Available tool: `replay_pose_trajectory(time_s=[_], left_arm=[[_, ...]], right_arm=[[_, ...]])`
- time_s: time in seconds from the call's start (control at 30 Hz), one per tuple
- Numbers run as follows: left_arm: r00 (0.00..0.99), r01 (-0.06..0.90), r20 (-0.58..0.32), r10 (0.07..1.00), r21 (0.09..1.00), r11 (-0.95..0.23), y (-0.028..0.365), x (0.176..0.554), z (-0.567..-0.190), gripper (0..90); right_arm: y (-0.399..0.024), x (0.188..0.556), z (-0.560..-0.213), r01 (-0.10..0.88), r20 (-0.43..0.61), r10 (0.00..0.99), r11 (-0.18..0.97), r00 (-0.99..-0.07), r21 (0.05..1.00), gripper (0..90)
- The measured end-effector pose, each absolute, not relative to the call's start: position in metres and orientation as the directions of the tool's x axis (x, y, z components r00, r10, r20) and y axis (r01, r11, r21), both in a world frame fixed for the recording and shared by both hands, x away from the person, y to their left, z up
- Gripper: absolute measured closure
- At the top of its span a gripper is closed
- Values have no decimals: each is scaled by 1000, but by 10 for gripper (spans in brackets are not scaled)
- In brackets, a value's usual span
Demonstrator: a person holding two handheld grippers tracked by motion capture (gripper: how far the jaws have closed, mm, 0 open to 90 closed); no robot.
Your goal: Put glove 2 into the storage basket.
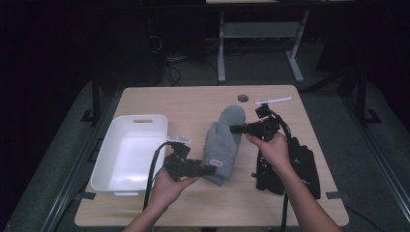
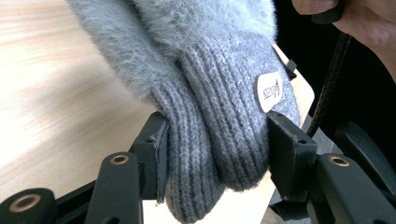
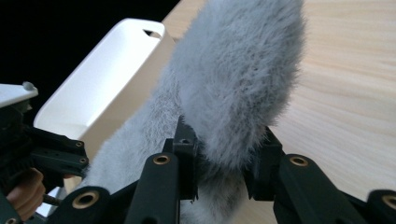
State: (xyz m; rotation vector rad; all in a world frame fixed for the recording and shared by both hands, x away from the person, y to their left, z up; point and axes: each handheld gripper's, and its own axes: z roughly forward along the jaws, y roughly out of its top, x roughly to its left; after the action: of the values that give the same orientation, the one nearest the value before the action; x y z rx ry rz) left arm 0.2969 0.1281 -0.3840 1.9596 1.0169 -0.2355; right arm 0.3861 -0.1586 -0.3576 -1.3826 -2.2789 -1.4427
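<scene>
The grey mitten (image 1: 223,141) was held at both ends over the middle of the counter (image 1: 193,104), between the white bin (image 1: 129,153) on its left and a black item (image 1: 297,166) lying to its right. The left gripper (image 1: 205,170) pinched the ribbed knit cuff (image 2: 219,140); in the left gripper view both pads pressed into the knit just below the sewn-on label (image 2: 270,91). The right gripper (image 1: 237,129) pinched the fluffy finger end (image 3: 238,88), its jaws closed on the pile from either side in the right gripper view. Whether the mitten hung fully free of the counter could not be told from the high view.

Judgement: the step in hand was a two-handed lift of the mitten, most likely on its way to the white bin, which appeared empty. The next move would call for both grippers to travel together toward the bin, keeping their spacing so the mitten neither stretched nor sagged, carrying it above the bin's near rim, and only then spreading the jaws.
</scene>
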Motion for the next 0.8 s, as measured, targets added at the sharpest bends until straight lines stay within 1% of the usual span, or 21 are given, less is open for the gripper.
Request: replay_pose_trajectory(time_s=[0.33,0.57,0.8], left_arm=[[654,719,-502,566,646,-258,150,296,-368,464],[649,716,-500,573,656,-239,165,295,-362,464],[645,708,-494,584,674,-212,188,293,-351,464]], right_arm=[[-146,390,-342,743,567,579,105,-586,661,695],[-130,394,-333,741,581,555,101,-596,664,695],[-108,399,-321,738,601,516,93,-610,668,695]])
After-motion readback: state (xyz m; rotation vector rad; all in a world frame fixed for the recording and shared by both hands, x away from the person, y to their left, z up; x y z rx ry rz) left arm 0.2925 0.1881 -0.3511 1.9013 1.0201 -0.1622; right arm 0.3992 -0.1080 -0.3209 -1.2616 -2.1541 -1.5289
